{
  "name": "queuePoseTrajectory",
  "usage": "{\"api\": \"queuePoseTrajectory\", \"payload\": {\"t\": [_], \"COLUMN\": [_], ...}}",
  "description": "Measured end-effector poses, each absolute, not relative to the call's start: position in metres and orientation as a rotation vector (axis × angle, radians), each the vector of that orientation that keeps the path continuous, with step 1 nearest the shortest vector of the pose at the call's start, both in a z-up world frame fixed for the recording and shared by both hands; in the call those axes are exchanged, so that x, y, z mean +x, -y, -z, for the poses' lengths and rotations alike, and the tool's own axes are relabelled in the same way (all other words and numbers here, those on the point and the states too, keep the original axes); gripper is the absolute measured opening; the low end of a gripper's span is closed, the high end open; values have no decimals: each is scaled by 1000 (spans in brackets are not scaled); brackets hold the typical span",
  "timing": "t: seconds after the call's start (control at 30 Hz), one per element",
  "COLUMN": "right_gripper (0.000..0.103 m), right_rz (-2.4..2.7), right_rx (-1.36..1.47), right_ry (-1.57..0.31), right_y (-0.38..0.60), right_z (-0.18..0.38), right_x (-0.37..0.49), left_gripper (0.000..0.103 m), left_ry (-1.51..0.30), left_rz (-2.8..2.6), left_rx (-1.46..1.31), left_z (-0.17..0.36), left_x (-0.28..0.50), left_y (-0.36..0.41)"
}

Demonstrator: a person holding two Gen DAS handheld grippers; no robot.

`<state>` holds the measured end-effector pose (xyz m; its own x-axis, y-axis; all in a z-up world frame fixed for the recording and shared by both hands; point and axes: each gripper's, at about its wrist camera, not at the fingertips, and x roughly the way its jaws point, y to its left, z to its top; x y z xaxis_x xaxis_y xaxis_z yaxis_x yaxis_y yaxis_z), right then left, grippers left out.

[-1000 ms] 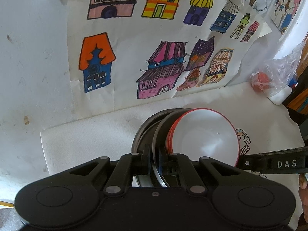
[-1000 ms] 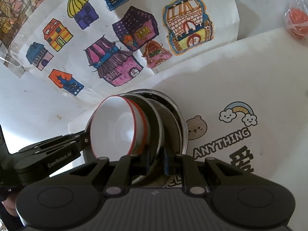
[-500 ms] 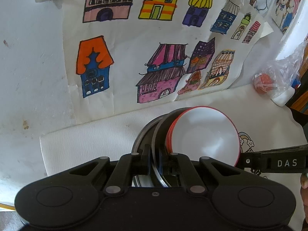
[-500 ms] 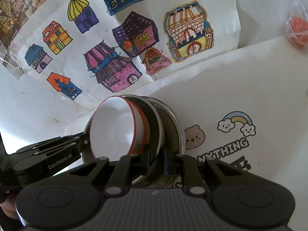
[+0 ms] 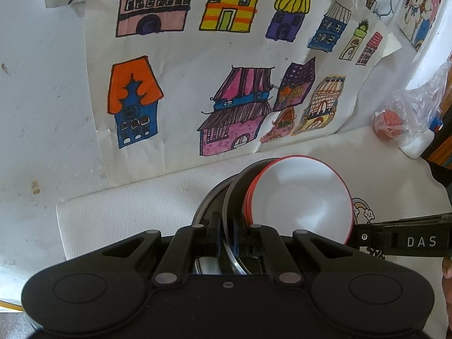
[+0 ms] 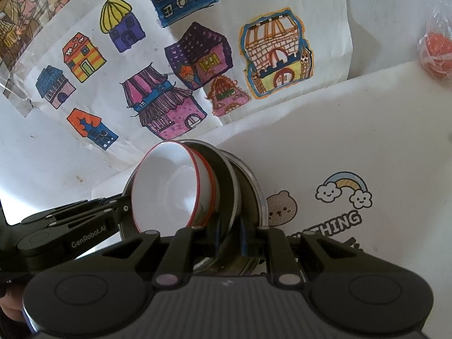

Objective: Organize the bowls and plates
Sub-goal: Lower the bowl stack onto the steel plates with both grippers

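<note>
Left wrist: both grippers (image 5: 226, 237) (image 6: 230, 236) pinch the plate (image 5: 230, 197) rim.

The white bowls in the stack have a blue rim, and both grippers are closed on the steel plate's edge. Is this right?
Not fully. The white bowls have a red rim, as the right wrist view shows. Both the left gripper and right gripper are closed on the steel plate edge.

White bowl (image 5: 299, 197), red rim.

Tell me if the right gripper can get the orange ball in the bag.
Probably not now. The right gripper is shut on the plate rim, so its fingers are taken. Only bare mat lies between it and the ball.
</note>
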<state>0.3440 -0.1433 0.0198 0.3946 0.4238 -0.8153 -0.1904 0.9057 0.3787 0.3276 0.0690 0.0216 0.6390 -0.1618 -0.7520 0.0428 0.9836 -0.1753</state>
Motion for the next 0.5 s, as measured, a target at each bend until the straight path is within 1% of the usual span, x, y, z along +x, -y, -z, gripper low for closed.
{"api": "queuePoseTrajectory", "payload": {"t": [0.5], "right_gripper": [18], "right_rz": [-405], "right_rx": [240], "right_ry": [-1074], "right_y": [144], "right_z": [-20], "right_x": [344], "left_gripper": [7], "left_ry": [-852], "left_rz": [108], "left_rx": [-142], "left_z": [-22], "left_x": [325], "left_y": [-68]}}
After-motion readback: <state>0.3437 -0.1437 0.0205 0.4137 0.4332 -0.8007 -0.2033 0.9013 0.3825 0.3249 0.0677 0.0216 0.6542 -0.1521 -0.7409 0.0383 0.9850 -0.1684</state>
